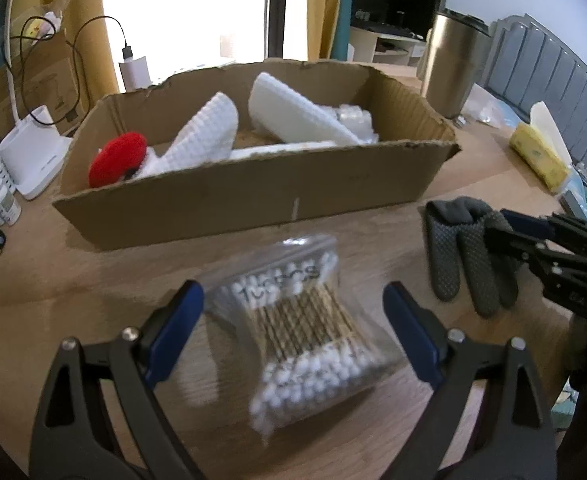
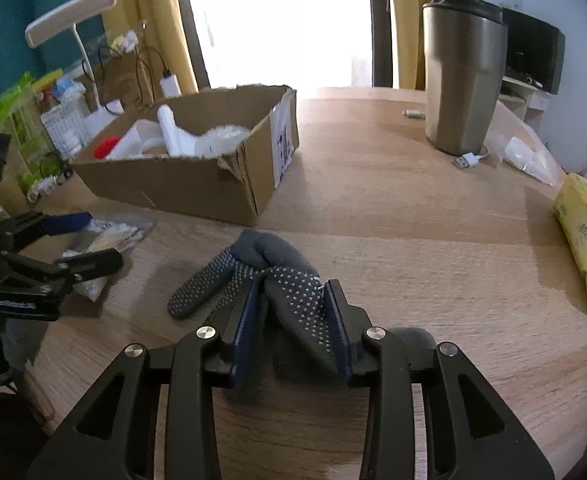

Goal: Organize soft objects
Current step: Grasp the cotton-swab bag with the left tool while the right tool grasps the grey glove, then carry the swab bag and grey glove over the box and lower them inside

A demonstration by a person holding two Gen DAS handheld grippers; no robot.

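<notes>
Straddling the cotton-swab bag (image 1: 297, 332) with wide, empty jaws, the left gripper (image 1: 293, 320) readies a pinch; the right gripper (image 2: 297, 320) clamps the grey socks (image 2: 277, 280), box (image 1: 253, 196) at twelve o'clock.

Between the left jaws lies a glossy clear plastic bag of cotton swabs (image 1: 297, 320); between the right jaws, matt knit gloves (image 2: 293, 300) with rubbery dots. Beyond, a rough corrugated cardboard box (image 1: 253, 196) on the smooth wood-grain desk (image 2: 433, 240).
</notes>
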